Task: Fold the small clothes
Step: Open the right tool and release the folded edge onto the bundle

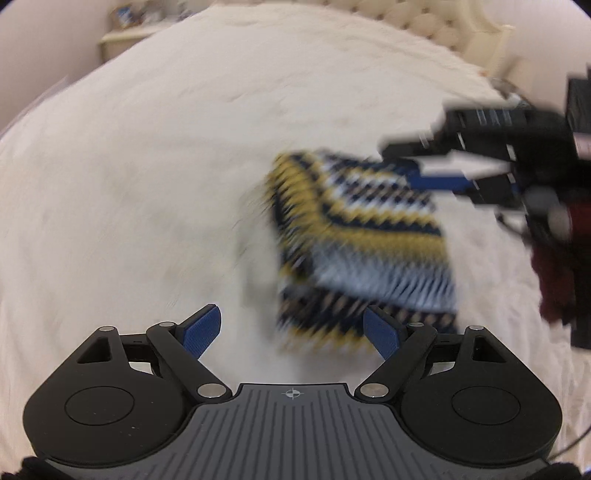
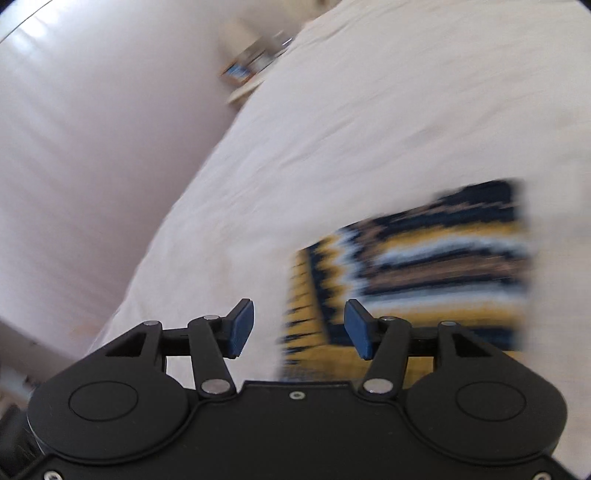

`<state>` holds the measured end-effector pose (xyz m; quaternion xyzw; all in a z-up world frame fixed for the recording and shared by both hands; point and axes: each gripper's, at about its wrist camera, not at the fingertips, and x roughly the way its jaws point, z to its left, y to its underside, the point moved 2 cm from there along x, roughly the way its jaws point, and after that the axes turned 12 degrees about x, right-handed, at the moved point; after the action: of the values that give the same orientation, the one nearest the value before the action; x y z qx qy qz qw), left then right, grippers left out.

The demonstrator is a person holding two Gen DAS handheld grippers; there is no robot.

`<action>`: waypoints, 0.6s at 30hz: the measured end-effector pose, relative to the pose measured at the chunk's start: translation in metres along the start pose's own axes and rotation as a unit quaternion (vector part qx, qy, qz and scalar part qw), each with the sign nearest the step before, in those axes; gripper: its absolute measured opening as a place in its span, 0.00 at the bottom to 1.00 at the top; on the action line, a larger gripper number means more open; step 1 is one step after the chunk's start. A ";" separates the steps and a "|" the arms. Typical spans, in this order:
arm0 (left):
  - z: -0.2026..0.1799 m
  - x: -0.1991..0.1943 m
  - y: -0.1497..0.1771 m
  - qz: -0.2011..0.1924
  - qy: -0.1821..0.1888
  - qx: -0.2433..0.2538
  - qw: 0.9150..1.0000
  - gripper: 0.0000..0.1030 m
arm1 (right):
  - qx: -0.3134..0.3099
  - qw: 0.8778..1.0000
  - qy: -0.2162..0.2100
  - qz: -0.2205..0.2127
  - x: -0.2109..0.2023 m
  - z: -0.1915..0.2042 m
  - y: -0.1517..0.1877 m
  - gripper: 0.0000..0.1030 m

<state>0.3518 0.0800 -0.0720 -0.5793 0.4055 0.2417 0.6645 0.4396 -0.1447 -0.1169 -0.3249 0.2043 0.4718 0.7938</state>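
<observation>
A small knitted garment (image 1: 354,236) with navy, yellow and white zigzag stripes lies folded into a rough square on the white bed (image 1: 147,166). It also shows in the right wrist view (image 2: 424,269), blurred by motion. My left gripper (image 1: 291,332) is open and empty, just in front of the garment's near edge. My right gripper (image 2: 299,332) is open and empty above the garment's left edge; in the left wrist view it (image 1: 424,173) hovers over the garment's far right corner.
A tufted cream headboard (image 1: 424,22) runs along the far side of the bed. A small shelf with items (image 1: 125,22) stands at the far left by the wall. A dark red sleeve (image 1: 557,258) shows at the right.
</observation>
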 end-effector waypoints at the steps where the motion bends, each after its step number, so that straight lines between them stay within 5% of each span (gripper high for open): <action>1: -0.004 0.002 -0.010 -0.007 0.003 0.008 1.000 0.82 | 0.002 1.000 0.016 -0.011 -0.009 -0.007 -0.004 0.60; 8: -0.030 0.051 -0.057 -0.021 -0.010 0.079 0.997 0.82 | 0.029 0.993 0.115 -0.012 -0.031 -0.064 0.000 0.60; 14: -0.007 0.108 -0.057 0.044 -0.044 0.097 0.993 0.83 | 0.050 0.989 0.133 0.050 -0.012 -0.095 0.030 0.60; 18: 0.017 0.141 -0.044 0.085 -0.017 0.070 0.994 0.94 | 0.052 0.982 0.146 0.103 0.002 -0.110 0.052 0.60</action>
<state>0.4693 0.0662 -0.1620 -0.4906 0.4575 0.2778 0.6876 0.3930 -0.2040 -0.2125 -0.3257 0.3750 0.4866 0.7187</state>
